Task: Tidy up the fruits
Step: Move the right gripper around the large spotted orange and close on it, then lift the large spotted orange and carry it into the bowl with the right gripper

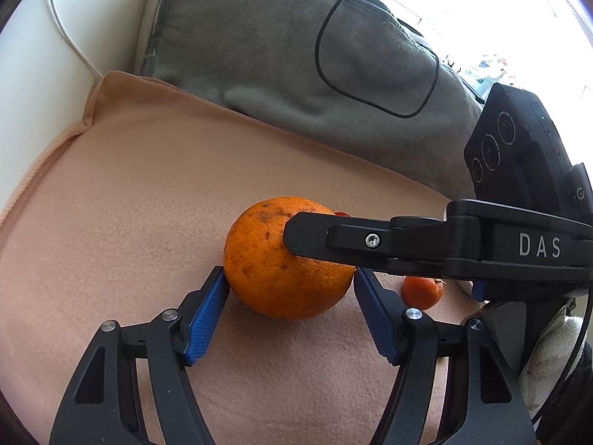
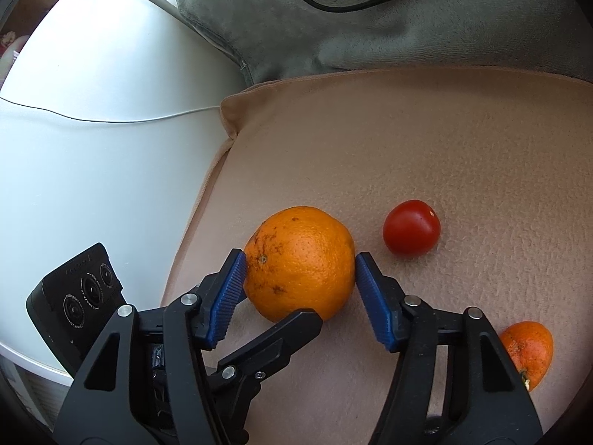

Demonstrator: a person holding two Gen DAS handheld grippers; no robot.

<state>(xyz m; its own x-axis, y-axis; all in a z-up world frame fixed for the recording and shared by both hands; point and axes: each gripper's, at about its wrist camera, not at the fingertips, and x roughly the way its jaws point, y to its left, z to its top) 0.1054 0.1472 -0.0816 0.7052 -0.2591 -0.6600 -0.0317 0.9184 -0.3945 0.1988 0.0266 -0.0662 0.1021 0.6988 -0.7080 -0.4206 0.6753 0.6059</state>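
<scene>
Orange [image 2: 300,263] is sitting on the peach blanket [image 1: 129,193], left of the tomato [image 2: 411,227]; both grippers' blue fingers [image 2: 228,298] are grasping its sides. Firm, rollable, moderately heavy: holding across the widest middle looks safest.

tomato [image 1: 341,214]: in the left wrist view only a red sliver shows behind the right gripper's finger [image 1: 307,235]
small orange [image 2: 530,352]: partly behind the gripper arm in both views
large orange [image 1: 287,259]: upper right side covered by that finger
black cable [image 1: 370,74]: runs off the top edge
window area [image 1: 519,18]: overexposed, details unreadable
</scene>
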